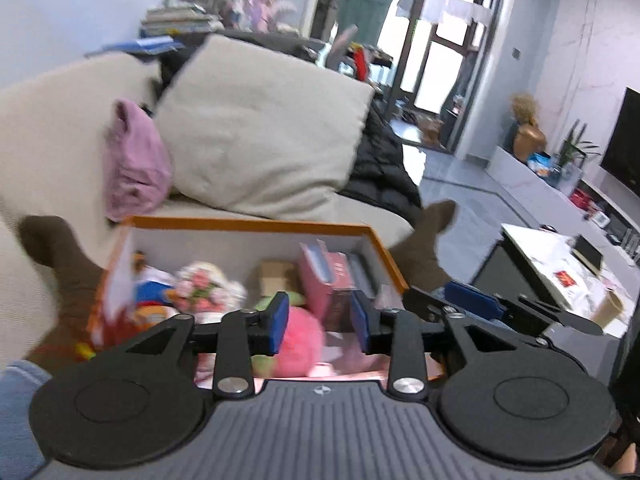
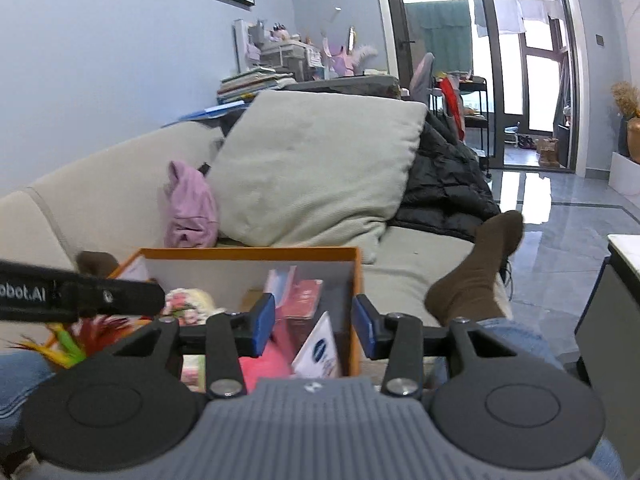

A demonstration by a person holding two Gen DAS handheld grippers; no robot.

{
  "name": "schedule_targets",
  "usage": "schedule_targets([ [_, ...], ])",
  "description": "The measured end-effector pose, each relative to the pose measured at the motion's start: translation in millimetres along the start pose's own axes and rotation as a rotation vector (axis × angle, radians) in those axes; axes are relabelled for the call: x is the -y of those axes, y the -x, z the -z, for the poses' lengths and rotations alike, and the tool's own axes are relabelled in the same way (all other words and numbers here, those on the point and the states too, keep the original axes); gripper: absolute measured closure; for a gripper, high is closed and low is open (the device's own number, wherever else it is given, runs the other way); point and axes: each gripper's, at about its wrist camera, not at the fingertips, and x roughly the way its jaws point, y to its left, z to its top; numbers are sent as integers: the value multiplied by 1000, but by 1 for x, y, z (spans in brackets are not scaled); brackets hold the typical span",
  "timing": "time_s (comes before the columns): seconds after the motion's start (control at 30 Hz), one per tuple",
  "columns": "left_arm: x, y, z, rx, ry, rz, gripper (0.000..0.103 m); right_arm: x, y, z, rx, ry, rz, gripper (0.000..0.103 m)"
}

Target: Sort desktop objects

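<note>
Left hand-held gripper (image 1: 320, 322) open, above orange box (image 1: 256, 224)

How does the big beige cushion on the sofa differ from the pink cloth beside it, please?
The beige cushion is large, squarish and plump, and leans upright against the sofa back; the pink cloth is much smaller, crumpled and shapeless. The cushion is pale beige, the cloth pinkish-lilac. Both are soft fabric things resting on the sofa.

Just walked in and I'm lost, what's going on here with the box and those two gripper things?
A person sitting on the sofa, legs stretched out in brown socks, holds a gripper in each hand over an orange box filled with small items, among them a pink plush and pink booklets. The left gripper and right gripper both have open jaws with nothing gripped.
</note>
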Motion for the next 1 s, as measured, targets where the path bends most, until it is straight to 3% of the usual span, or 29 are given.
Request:
schedule_targets([
  [0.03,-3,4,2,22,1,-17,51,-5,1,2,6,9,-1,54],
  [0.17,-12,11,10,71,0,-66,46,-23,6,8,20,64,1,51],
  [0.33,-20,3,24,75,-12,-92,38,-35,7,17,31,86,-28,41],
  [0.5,-22,-8,39,92,-54,-144,30,-40,-2,25,-15,114,-28,40],
  [0.73,-34,-21,48,96,-46,-212,28,-40,-11,31,-61,111,-24,38],
  [1.0,-39,-39,59,39,-77,-243,28,-35,-26,39,-146,46,-48,35],
])
